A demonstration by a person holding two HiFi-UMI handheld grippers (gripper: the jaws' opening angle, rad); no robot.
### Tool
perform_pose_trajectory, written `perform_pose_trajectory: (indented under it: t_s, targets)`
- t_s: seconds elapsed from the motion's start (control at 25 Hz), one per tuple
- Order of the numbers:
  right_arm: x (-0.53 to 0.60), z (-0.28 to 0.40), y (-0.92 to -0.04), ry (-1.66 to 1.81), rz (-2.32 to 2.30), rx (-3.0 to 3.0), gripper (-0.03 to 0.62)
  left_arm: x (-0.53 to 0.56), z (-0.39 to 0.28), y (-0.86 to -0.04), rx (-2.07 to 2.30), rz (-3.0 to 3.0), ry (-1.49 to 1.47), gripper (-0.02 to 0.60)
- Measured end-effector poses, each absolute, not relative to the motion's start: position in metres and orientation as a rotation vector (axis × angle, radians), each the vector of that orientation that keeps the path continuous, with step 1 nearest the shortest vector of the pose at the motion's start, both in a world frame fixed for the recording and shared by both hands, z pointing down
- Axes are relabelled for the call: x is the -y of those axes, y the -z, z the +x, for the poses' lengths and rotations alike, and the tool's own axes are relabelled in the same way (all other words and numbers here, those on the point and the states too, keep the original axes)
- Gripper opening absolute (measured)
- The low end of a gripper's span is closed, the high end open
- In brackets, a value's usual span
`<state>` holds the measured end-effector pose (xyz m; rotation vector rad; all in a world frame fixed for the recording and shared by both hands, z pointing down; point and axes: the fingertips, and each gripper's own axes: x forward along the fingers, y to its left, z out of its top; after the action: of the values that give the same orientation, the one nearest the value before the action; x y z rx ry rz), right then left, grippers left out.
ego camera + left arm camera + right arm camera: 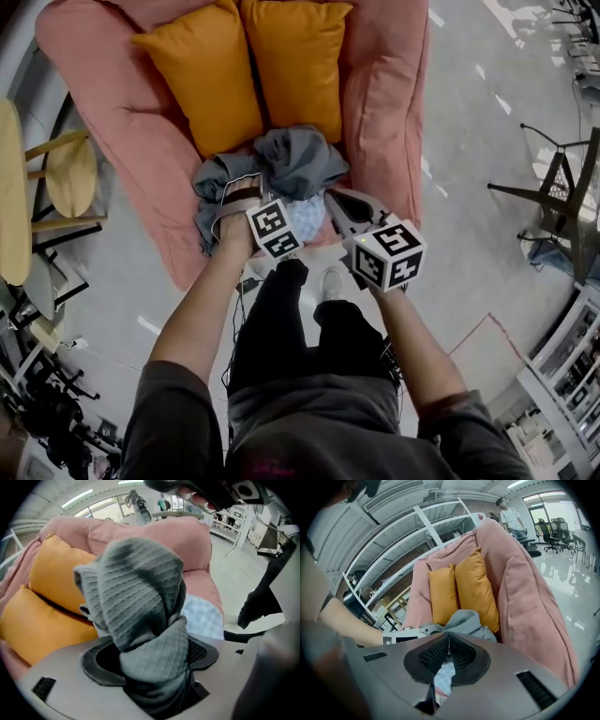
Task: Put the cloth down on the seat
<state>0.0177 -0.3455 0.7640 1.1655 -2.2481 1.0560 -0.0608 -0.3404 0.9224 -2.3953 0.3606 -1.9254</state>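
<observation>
A crumpled grey cloth (292,159) lies on the seat of a pink armchair (384,103), in front of two orange cushions (253,70). In the left gripper view a bunch of the grey cloth (140,588) stands up between the jaws of my left gripper (150,656). The jaws are wide, with a dark gap beside the cloth on the left. My left gripper (242,190) is at the cloth's near left edge. My right gripper (336,199) hovers at the seat's front right, its tips together (449,637). Light checked fabric (307,220) shows under the grey cloth.
A wooden stool (70,173) and a yellow table edge (11,187) stand left of the armchair. A black chair frame (553,202) is on the floor at the right. Shelving (572,375) fills the lower right corner. A person (511,515) stands far behind the armchair.
</observation>
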Motion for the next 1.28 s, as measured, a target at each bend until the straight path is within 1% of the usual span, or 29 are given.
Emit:
perform_pose_trajectory:
  t_s: [0.16, 0.4, 0.56, 0.6, 0.64, 0.72, 0.76, 0.88, 0.96, 1.12, 1.16, 1.28]
  targets:
    - [0.341, 0.018, -0.753, -1.057, 1.171, 2.258, 0.015, 0.345, -0.060, -0.888, -0.460, -2.446, 1.800, 0.416]
    - [0.339, 0.010, -0.695, -1.017, 1.169, 2.305, 0.015, 0.351, -0.074, -0.805, -0.656, -2.570, 1.674, 0.420]
    - [0.339, 0.005, -0.639, -0.951, 1.157, 2.360, 0.015, 0.354, -0.078, -0.730, -0.822, -2.641, 1.506, 0.416]
    - [0.339, 0.004, -0.625, -0.936, 1.155, 2.373, 0.015, 0.352, -0.078, -0.711, -0.847, -2.653, 1.465, 0.402]
    - [0.338, 0.003, -0.611, -0.922, 1.154, 2.386, 0.015, 0.350, -0.079, -0.692, -0.880, -2.670, 1.423, 0.366]
    - [0.335, 0.003, -0.585, -0.893, 1.148, 2.414, 0.015, 0.345, -0.079, -0.654, -0.969, -2.712, 1.329, 0.243]
    - [0.333, 0.003, -0.572, -0.877, 1.143, 2.429, 0.015, 0.342, -0.079, -0.636, -1.015, -2.728, 1.284, 0.209]
    - [0.327, 0.001, -0.536, -0.833, 1.121, 2.478, 0.015, 0.329, -0.079, -0.594, -1.115, -2.764, 1.190, 0.154]
    - [0.322, 0.000, -0.513, -0.804, 1.104, 2.518, 0.015, 0.319, -0.079, -0.573, -1.176, -2.790, 1.142, 0.132]
    - [0.309, -0.002, -0.476, -0.747, 1.070, 2.582, 0.015, 0.302, -0.082, -0.532, -1.302, -2.826, 1.024, 0.034]
    - [0.306, -0.001, -0.470, -0.736, 1.064, 2.589, 0.015, 0.298, -0.083, -0.523, -1.330, -2.842, 0.996, 0.020]
    - [0.297, 0.000, -0.460, -0.701, 1.039, 2.599, 0.015, 0.292, -0.081, -0.501, -1.385, -2.883, 0.914, 0.011]
